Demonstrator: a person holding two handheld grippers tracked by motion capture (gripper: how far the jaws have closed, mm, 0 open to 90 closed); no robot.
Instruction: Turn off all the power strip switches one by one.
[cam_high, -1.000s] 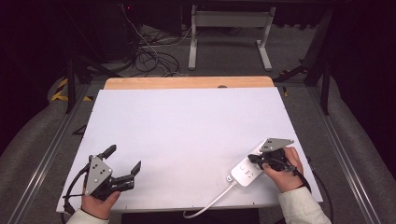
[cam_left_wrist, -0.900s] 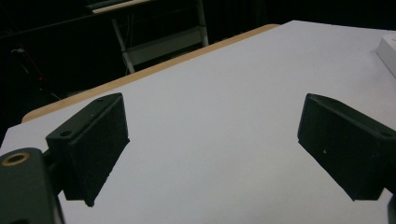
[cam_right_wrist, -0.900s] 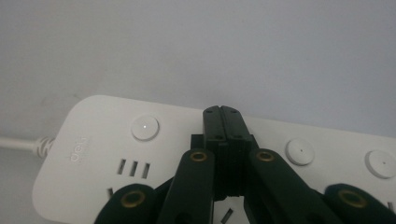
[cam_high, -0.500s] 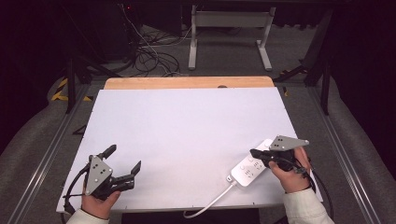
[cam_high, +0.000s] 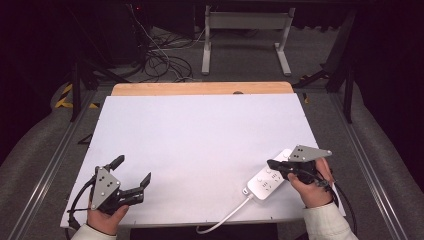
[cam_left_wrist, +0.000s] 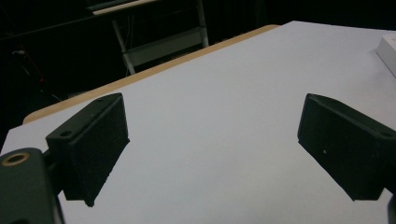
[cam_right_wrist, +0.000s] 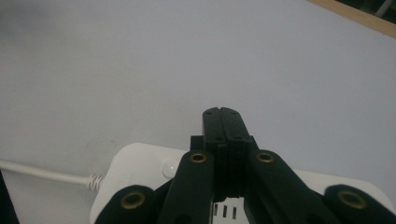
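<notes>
The white power strip lies flat on the tabletop near its front right corner, its long axis running on a slant from the front edge up toward the right edge; the end nearer the front edge carries the white cord, which curls off over that front edge. Its socket face is up, as the right gripper view shows with slots just under the jaws. The right gripper hovers over the strip's middle with its jaws pressed together and nothing between them, pointing toward the left edge of the tabletop. Against a second ago, the strip has not shifted, while the right gripper has turned: then it sat at the strip's far end with its grey plate lying toward the left, now the plate sits over the right hand toward the right edge and the jaws reach across the strip. The left gripper rests near the front left corner, well apart from the strip, its jaws spread wide and empty, just as it was before.
</notes>
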